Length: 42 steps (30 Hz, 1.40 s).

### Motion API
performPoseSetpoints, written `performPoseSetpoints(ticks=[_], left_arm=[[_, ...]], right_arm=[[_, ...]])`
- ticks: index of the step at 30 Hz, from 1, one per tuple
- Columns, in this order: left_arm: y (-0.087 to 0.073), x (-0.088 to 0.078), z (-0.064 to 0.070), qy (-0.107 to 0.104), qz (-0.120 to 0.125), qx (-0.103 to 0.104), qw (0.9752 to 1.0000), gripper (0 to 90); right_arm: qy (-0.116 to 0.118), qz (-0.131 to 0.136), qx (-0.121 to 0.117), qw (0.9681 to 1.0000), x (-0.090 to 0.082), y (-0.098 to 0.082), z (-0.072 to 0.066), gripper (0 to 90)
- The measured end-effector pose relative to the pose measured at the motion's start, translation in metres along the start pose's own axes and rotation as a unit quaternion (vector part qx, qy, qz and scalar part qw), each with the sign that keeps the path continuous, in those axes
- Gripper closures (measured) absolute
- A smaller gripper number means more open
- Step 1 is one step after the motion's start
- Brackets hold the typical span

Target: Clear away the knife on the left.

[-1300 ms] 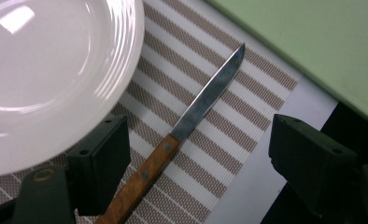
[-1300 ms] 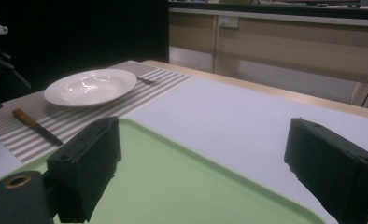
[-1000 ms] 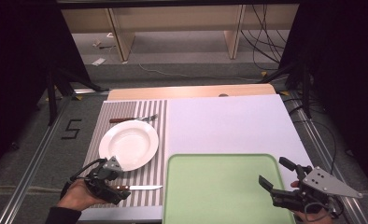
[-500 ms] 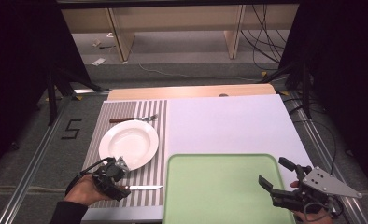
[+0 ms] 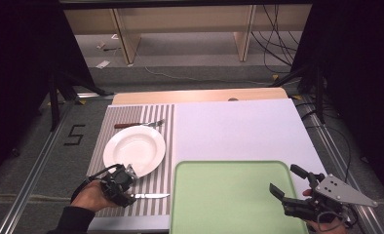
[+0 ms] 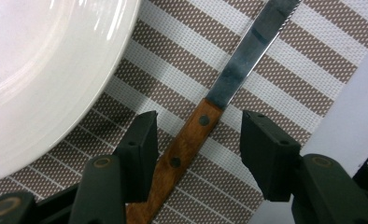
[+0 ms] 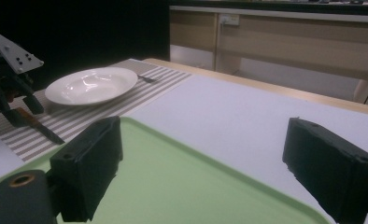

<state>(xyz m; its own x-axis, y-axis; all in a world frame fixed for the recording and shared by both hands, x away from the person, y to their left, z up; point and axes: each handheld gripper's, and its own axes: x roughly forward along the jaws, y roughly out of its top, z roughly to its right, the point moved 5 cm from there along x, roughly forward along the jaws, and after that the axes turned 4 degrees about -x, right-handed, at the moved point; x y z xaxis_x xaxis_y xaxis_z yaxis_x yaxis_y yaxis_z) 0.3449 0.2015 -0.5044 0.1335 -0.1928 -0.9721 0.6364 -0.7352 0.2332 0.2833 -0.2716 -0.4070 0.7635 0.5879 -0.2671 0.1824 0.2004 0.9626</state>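
A knife with a wooden handle (image 6: 184, 142) and steel blade (image 6: 254, 49) lies on the striped placemat (image 6: 285, 70), just below the white plate (image 6: 37, 70). My left gripper (image 6: 198, 123) is open, one jaw on each side of the handle, not closed on it. From above, the left gripper (image 5: 125, 189) sits at the knife's (image 5: 151, 196) handle end, near the plate (image 5: 134, 150). My right gripper (image 7: 205, 126) is open and empty above the near right corner of the green tray (image 7: 173, 182); the high view shows this right gripper (image 5: 286, 181) at the tray's (image 5: 229, 195) right edge.
A fork (image 5: 141, 125) lies on the placemat (image 5: 161, 146) beyond the plate. White table surface (image 5: 234, 126) stretches behind the tray. The table's front edge is close to both hands. The right gripper view shows the left gripper (image 7: 9, 93) far left by the plate (image 7: 91, 84).
My left gripper has slid right along the front of the placemat and now straddles the knife handle. The right gripper has stayed put.
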Motion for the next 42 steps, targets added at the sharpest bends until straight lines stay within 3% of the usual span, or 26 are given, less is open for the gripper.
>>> performPoseSetpoints(ticks=[4, 10, 12, 18, 19, 20, 22, 25, 28, 32, 34, 36, 39, 42], left_arm=[[-0.002, 0.005, 0.000, 0.003, -0.022, 0.007, 0.9997, 51.9], [0.000, 0.005, 0.001, -0.002, -0.030, 0.009, 0.9995, 62.4], [0.002, 0.006, 0.000, -0.001, -0.031, 0.030, 0.9991, 64.0], [0.002, 0.005, 0.003, -0.004, -0.051, 0.038, 0.9979, 72.5], [0.003, 0.005, 0.003, -0.006, -0.058, 0.060, 0.9965, 74.4], [0.003, 0.005, 0.003, -0.006, -0.058, 0.060, 0.9965, 75.8], [0.005, 0.005, 0.003, -0.005, -0.061, 0.078, 0.9951, 76.2], [0.004, 0.005, 0.004, -0.004, -0.062, 0.076, 0.9952, 76.6], [0.005, 0.004, 0.007, -0.016, -0.061, 0.084, 0.9945, 76.8], [0.008, 0.001, 0.011, -0.015, -0.054, 0.095, 0.9939, 76.9], [0.009, -0.002, 0.012, -0.014, -0.048, 0.078, 0.9957, 76.9], [0.011, -0.006, 0.011, -0.018, -0.039, 0.083, 0.9956, 76.9], [0.012, -0.010, 0.012, -0.022, -0.028, 0.054, 0.9979, 77.0], [0.012, -0.012, 0.013, -0.021, -0.024, 0.047, 0.9984, 77.0]], right_arm=[[0.001, 0.001, -0.001, 1.0000, 0.000, 0.000, 0.000, 12.9], [0.001, 0.001, -0.001, 1.0000, 0.001, 0.000, 0.000, 12.9], [0.000, 0.001, -0.003, 1.0000, 0.001, 0.000, 0.000, 13.0], [-0.001, 0.000, -0.002, 1.0000, 0.001, 0.000, 0.000, 13.2], [0.000, 0.001, -0.002, 1.0000, 0.001, 0.000, 0.000, 13.3], [0.000, 0.001, -0.002, 1.0000, 0.001, 0.000, 0.000, 13.3], [0.000, 0.001, -0.003, 1.0000, 0.001, 0.000, 0.000, 13.3], [-0.001, 0.001, -0.003, 1.0000, 0.001, 0.000, 0.000, 13.3], [-0.001, 0.001, -0.002, 1.0000, 0.001, 0.000, 0.000, 13.4], [0.000, 0.000, -0.002, 1.0000, 0.001, 0.000, 0.000, 13.4], [-0.001, 0.001, -0.002, 1.0000, 0.001, 0.000, 0.000, 13.5], [0.000, 0.000, -0.002, 1.0000, 0.001, 0.000, 0.000, 13.5], [-0.001, 0.001, -0.003, 1.0000, 0.001, 0.000, 0.000, 13.6], [-0.001, 0.000, -0.003, 1.0000, 0.001, 0.000, 0.000, 13.6]])
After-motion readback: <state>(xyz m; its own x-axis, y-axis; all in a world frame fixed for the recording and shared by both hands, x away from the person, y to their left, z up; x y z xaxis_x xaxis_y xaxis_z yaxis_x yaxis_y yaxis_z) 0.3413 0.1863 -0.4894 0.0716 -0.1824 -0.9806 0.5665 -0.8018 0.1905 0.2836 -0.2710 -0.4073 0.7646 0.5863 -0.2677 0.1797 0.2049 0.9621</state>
